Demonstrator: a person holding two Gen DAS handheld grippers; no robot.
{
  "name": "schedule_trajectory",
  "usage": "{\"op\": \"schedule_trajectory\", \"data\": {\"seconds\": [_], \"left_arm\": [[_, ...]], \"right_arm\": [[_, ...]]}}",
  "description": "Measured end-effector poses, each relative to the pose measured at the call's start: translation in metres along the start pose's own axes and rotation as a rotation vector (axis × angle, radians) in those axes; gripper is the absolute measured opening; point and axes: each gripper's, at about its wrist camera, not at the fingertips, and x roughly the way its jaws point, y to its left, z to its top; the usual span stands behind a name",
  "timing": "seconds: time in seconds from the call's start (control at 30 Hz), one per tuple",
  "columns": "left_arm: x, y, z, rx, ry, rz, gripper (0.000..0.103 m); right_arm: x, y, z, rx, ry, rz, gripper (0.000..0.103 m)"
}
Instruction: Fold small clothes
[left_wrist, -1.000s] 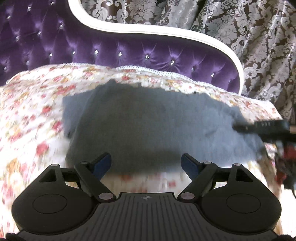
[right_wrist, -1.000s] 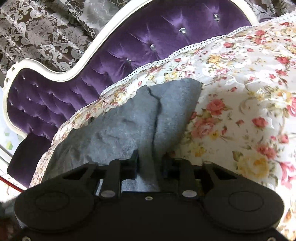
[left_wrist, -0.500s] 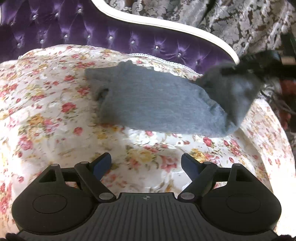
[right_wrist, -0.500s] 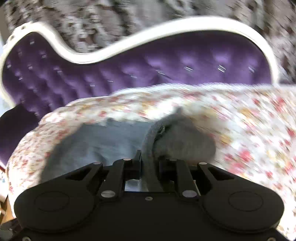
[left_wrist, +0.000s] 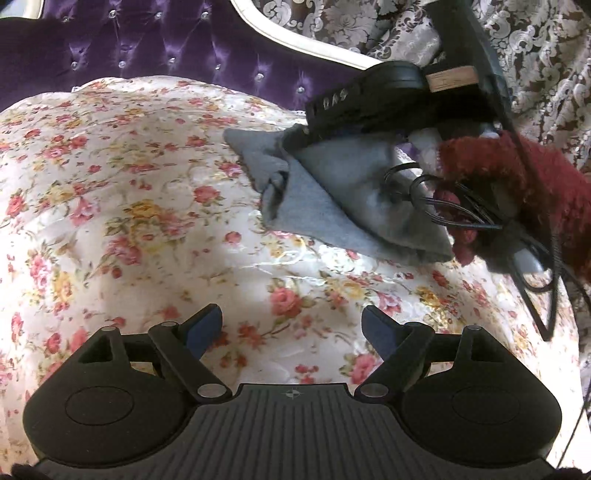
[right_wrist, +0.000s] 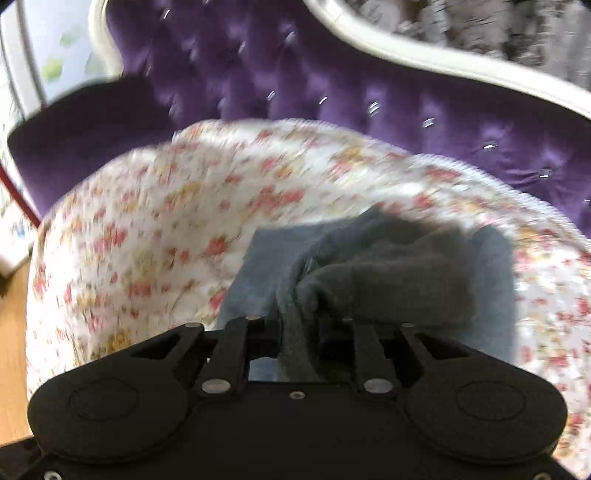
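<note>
Grey garment (left_wrist: 332, 199) lying on the floral bedcover (left_wrist: 147, 221), far right of centre in the left wrist view, doubled over itself with one layer drawn across the layer beneath; soft knit surface, rumpled at the fold, a small twisted knot of cloth at its left edge. Pinched at the raised fold by the right gripper (right_wrist: 301, 328), jaws closed tight on the cloth; right wrist view blurred, finer detail not readable. Left gripper (left_wrist: 291, 325) held above bare bedcover, near side, jaws spread wide, nothing between them, well apart from the garment. Dark red fuzzy sleeve (left_wrist: 517, 177) and black cables (left_wrist: 443, 206) overlapping the garment's right end. Purple tufted headboard (left_wrist: 147, 48) with white trim along the far side.
</note>
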Motion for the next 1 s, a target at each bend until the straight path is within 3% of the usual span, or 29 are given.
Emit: {"op": "schedule_trajectory", "data": {"seconds": [0.07, 0.17, 0.23, 0.37, 0.53, 0.63, 0.9, 1.0], "left_arm": [[-0.001, 0.004, 0.001, -0.004, -0.001, 0.001, 0.082], [-0.004, 0.008, 0.006, -0.01, -0.005, -0.007, 0.082], [-0.008, 0.007, 0.011, 0.003, -0.018, -0.011, 0.082], [-0.02, 0.0, 0.033, 0.058, -0.068, -0.021, 0.082], [-0.027, -0.007, 0.076, 0.092, -0.143, -0.029, 0.082], [-0.021, -0.007, 0.11, 0.083, -0.184, -0.022, 0.082], [0.023, -0.019, 0.162, 0.152, -0.152, 0.051, 0.082], [0.045, -0.025, 0.167, 0.192, -0.122, 0.061, 0.082]], "right_arm": [[-0.001, 0.007, -0.006, 0.005, -0.035, 0.067, 0.049], [-0.026, 0.001, -0.007, 0.054, -0.139, 0.194, 0.051], [-0.048, -0.01, -0.008, 0.088, -0.213, 0.217, 0.054], [-0.079, -0.036, -0.018, 0.15, -0.279, 0.151, 0.056], [-0.095, -0.062, -0.048, 0.169, -0.272, 0.02, 0.057], [-0.095, -0.06, -0.062, 0.166, -0.281, -0.015, 0.057], [-0.088, -0.029, -0.084, 0.097, -0.37, -0.106, 0.057], [-0.066, -0.014, -0.087, 0.096, -0.331, -0.051, 0.059]]}}
